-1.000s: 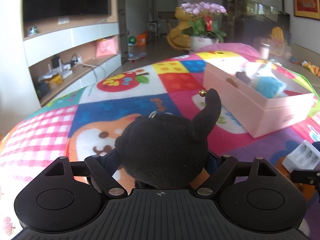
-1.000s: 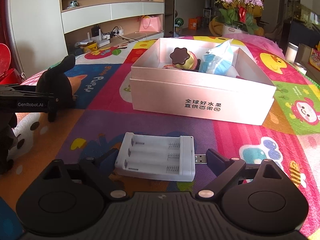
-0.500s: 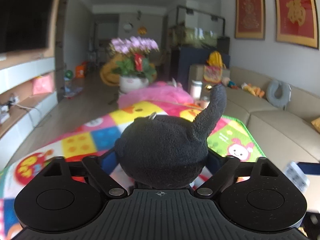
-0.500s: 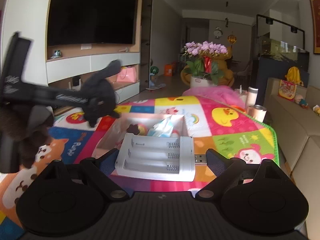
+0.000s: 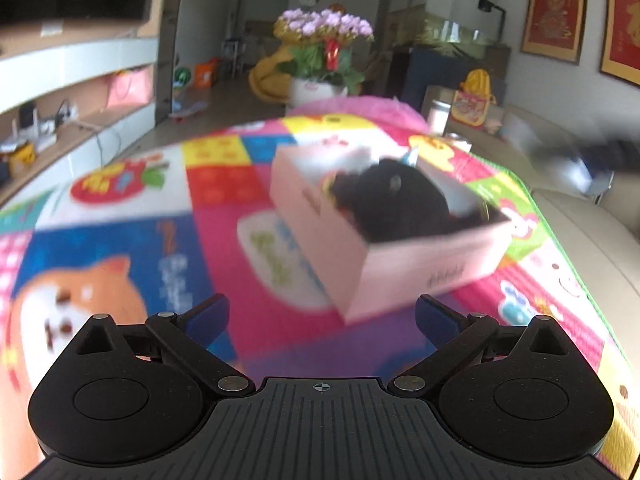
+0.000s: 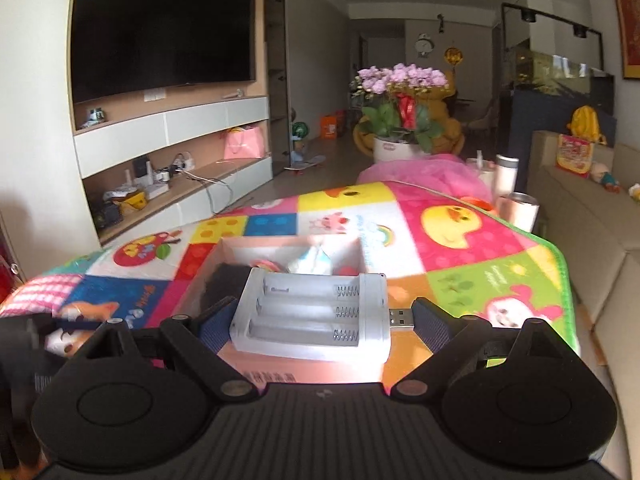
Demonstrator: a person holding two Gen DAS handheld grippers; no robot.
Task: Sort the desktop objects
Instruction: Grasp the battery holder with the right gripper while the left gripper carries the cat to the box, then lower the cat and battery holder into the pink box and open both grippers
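My left gripper (image 5: 322, 314) is open and empty, above the colourful mat (image 5: 120, 216) short of the pink box (image 5: 404, 268). The black plush toy (image 5: 394, 204) lies inside that box, blurred. My right gripper (image 6: 316, 316) is shut on a white battery charger (image 6: 312, 316) with a USB plug (image 6: 400, 315), held above the near side of the same pink box (image 6: 256, 246). The plush shows in the box as a dark patch (image 6: 222, 280), beside a light blue and white item (image 6: 314, 260). The left gripper's arm (image 6: 36, 332) is at the lower left.
The cartoon-patterned mat (image 6: 460, 240) covers the table. A flower pot (image 6: 400, 120), a pink cloth (image 6: 416, 170) and two cups (image 6: 516, 208) stand beyond its far edge. A sofa (image 6: 592, 216) is on the right and a TV wall unit (image 6: 168, 128) on the left.
My left gripper has opened and let go of the black plush, which now lies in the pink box. My right gripper has carried the charger over the box's near side.
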